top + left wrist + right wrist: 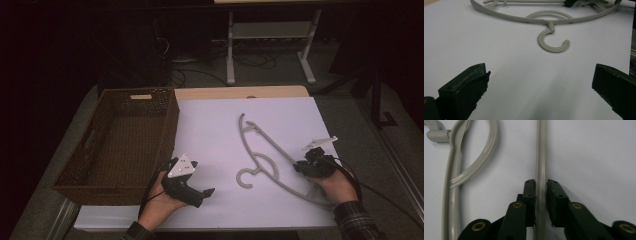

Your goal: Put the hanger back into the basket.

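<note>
From the high view I've got a grey plastic hanger [265,160] lying flat on the white sheet [215,130] that covers most of the table, roughly centre-right, with its hook curling toward the near side. A brown wicker basket [100,150] sits on the left edge of the table, well apart from the hanger. My left gripper [210,192] is down at the near edge just right of the basket, held in my left hand [160,200], pointing right toward the hook. My right gripper [298,166] is over at the right end of the hanger, with my right hand [340,187] behind it and a plaid sleeve [357,220] showing at the near edge. Switching to the left gripper view, the jaws are spread wide with nothing but bare sheet between them, and the hanger's hook [552,41] sits farther off, clear of both jaws. In the right gripper view, the right gripper [540,187] has its jaws pinched in tight on the hanger's straight bar [540,152], pads touching it on both sides, with the curved shoulder loop off to the left of the bar.
</note>
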Available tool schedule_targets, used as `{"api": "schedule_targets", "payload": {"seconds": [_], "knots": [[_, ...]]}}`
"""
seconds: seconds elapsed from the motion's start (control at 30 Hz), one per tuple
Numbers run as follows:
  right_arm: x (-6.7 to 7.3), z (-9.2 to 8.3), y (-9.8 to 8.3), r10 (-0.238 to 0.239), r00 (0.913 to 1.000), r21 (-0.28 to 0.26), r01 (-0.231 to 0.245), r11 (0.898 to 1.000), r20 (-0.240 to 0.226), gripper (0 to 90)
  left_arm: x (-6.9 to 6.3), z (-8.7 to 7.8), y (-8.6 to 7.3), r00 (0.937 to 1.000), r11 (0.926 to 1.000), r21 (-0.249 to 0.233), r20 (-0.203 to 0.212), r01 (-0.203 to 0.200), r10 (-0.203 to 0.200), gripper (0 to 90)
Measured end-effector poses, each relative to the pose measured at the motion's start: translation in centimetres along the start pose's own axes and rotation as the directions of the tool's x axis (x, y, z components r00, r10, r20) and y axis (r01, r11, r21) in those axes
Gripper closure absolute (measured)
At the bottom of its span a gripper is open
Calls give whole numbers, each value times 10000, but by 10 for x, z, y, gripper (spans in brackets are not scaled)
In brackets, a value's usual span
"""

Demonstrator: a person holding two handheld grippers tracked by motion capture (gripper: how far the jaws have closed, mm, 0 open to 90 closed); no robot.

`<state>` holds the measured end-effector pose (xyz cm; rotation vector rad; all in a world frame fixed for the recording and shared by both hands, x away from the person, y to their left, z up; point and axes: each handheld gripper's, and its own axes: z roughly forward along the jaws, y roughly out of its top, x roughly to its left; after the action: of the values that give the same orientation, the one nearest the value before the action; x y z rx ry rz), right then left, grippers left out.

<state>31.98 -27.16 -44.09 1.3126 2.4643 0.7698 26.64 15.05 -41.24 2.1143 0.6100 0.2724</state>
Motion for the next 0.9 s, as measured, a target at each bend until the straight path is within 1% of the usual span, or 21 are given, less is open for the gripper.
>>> {"api": "schedule_targets", "payload": {"seconds": [0.17,0.37,0.47,0.53,0.57,0.63,0.67,0.73,0.77,0.8,0.87,0.9], "knots": [[1,0,1,122,9999,31,-122,9999,52,799,0,0,0,10000,10000,-5,27,-13,13,0],[0,1,3,197,9998,-29,-197,9998,69,803,-1,1,0,10000,10000,-33,33,4,-4,0],[0,4,8,393,9992,-47,-393,9992,1,803,-1,1,1,10000,10000,-74,46,26,-26,0],[1,6,13,376,9992,-104,-375,9992,108,803,-1,2,1,10000,10000,-66,40,10,-10,0],[1,7,16,465,9989,-156,-464,9988,105,803,-1,2,1,10000,10000,-62,47,-4,4,0],[1,11,23,461,9987,-147,-457,9988,236,803,-1,2,1,10000,10000,-54,54,-20,21,0],[1,13,27,536,9982,-181,-531,9984,278,804,-1,2,1,10000,10000,-41,58,-14,15,0],[2,22,39,674,9971,-184,-668,9976,363,803,0,2,1,10000,10000,-43,46,-13,13,0],[2,22,39,674,9971,-184,-668,9976,363,803,0,2,1,10000,10000,-43,46,-13,13,0],[3,30,48,805,9958,-243,-795,9965,433,803,0,2,1,10000,10000,-54,48,-11,12,0],[3,32,52,836,9954,-234,-826,9963,466,803,0,2,1,10000,10000,-54,49,9,-8,0],[3,40,61,970,9937,-296,-955,9950,559,803,0,2,1,10000,10000,-65,63,6,-5,0]]}}
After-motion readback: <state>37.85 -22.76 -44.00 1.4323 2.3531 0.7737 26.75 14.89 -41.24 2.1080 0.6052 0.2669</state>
